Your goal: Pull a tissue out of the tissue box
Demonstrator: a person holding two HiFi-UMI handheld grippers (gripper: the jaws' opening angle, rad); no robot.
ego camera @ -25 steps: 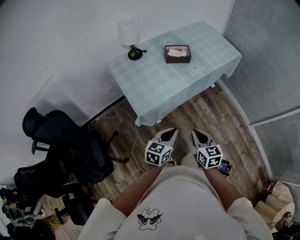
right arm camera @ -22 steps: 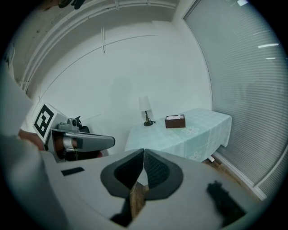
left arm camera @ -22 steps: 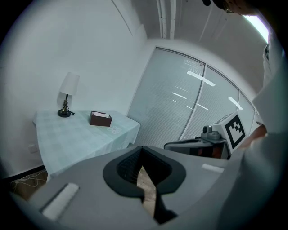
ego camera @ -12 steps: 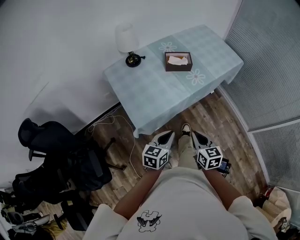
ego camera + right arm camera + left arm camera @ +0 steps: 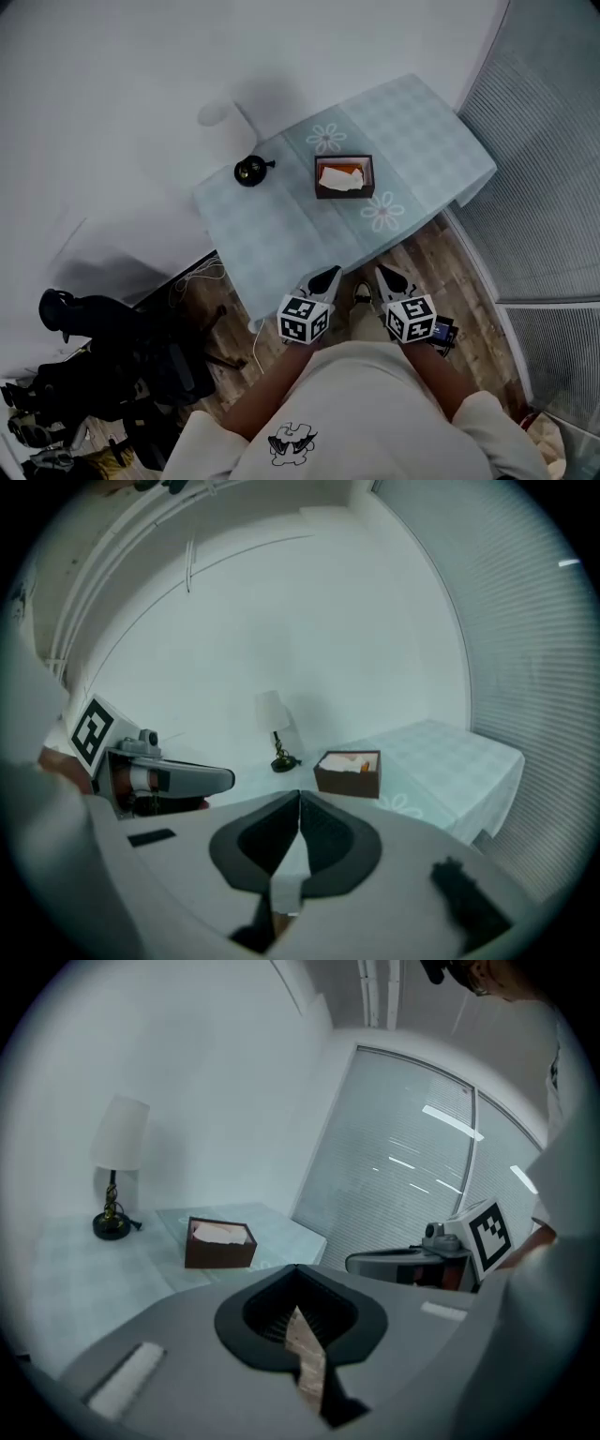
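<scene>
A brown open tissue box (image 5: 344, 177) with white tissue showing in its top stands on a table (image 5: 272, 225) covered with a pale blue checked cloth. Both grippers are held side by side at the table's near edge, well short of the box. My left gripper (image 5: 330, 273) has its jaws closed to a point with nothing between them. My right gripper (image 5: 382, 272) is likewise shut and empty. The left gripper view shows the box (image 5: 219, 1246) ahead beyond the left gripper (image 5: 298, 1269). In the right gripper view the box (image 5: 349, 772) lies ahead of the right gripper (image 5: 300, 794).
A small lamp with a black base (image 5: 249, 170) and white shade stands on the table left of the box. Black office chairs (image 5: 122, 361) crowd the floor at the left, with a cable (image 5: 199, 273) trailing under the table. Window blinds (image 5: 553, 169) line the right side.
The person has walked up to the table, so table and box now sit lower and closer in the head view. Both grippers came forward together to the table's edge, still shut.
</scene>
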